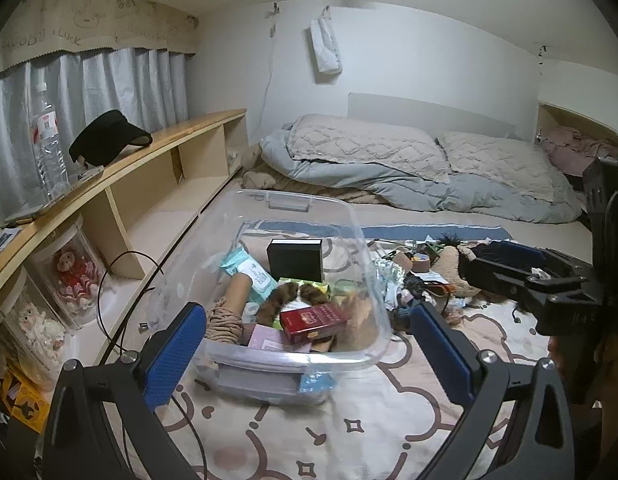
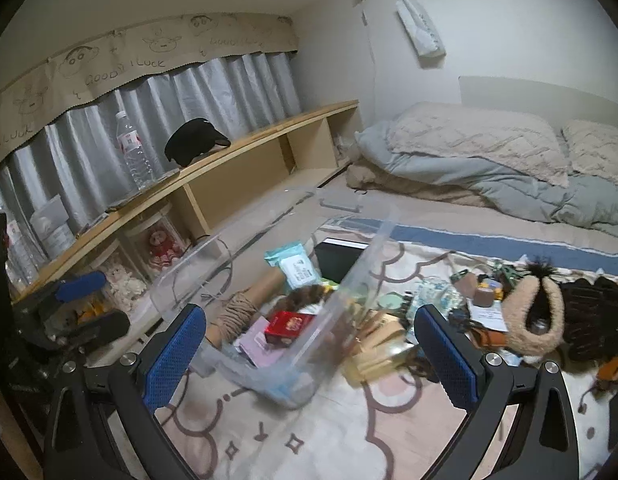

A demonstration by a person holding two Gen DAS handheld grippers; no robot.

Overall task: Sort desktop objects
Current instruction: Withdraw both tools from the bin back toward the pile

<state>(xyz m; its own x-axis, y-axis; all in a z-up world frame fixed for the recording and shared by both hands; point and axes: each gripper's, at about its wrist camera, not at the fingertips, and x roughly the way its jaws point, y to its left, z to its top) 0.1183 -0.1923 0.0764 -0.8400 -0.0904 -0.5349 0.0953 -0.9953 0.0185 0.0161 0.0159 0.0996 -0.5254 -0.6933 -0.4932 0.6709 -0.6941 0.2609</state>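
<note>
Facing clear bin (image 1: 361, 236), jaws apart

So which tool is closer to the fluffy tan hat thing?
Right. The right tool hangs above the bed with the fluffy tan hat just off its right side. The left tool hangs over the clear bin, across the bin from the hat.

I'm working in a bedroom at home — a low bed (image 1: 409, 216) with two quilted pillows (image 1: 365, 136) and a rumpled grey-blue duvet (image 1: 469, 188) fills the room. Grey curtains (image 1: 109, 84) hang under a doodled valance (image 2: 109, 60) (it reads "Good Luck"). A wooden shelf unit (image 1: 157, 160) beside the mattress holds a water bottle (image 1: 47, 140), a black visor (image 1: 109, 136) and boxed dolls (image 1: 75, 272) — personal clutter.
</note>
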